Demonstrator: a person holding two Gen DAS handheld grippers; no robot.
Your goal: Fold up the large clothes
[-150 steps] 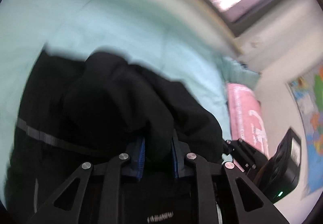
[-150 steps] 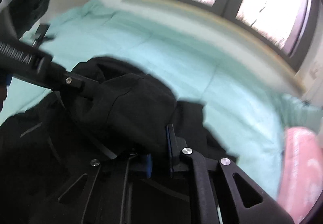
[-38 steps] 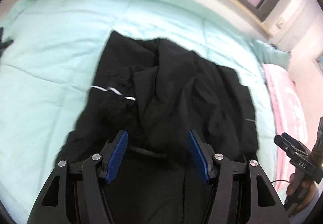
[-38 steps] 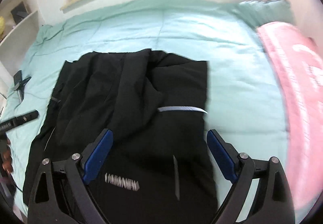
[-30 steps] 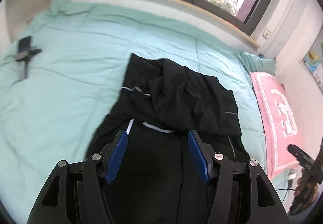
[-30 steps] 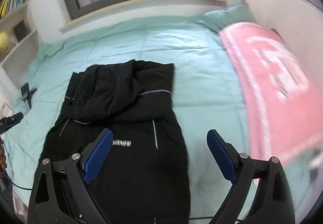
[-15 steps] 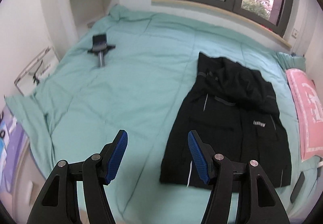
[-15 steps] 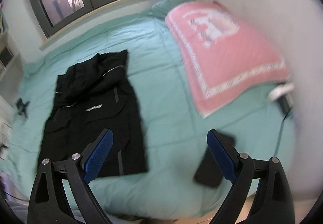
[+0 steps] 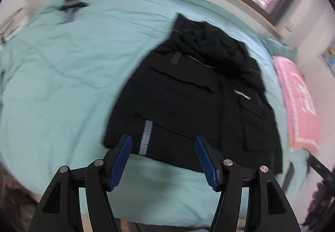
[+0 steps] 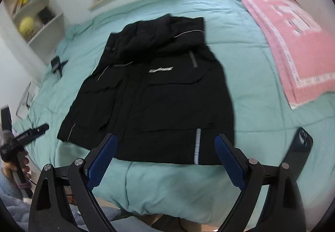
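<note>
Where jacket (image 10: 159, 93) lies, teal bedspread (image 10: 251, 68).

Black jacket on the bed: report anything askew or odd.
The black jacket lies flat on the teal quilt, but its hood is bunched at the collar, and it sits slightly skewed. Nothing looks damaged.

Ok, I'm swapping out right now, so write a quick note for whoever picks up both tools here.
Left tool: open, empty, held off the near bed edge.
Right tool: open, empty, likewise back from the bed.
Black jacket lies on the teal duvet, sleeves tucked in, hood folded down onto the chest.
Pink blanket and a dark phone lie to its right.
Left, probably: fold the body from hem to collar.
</note>
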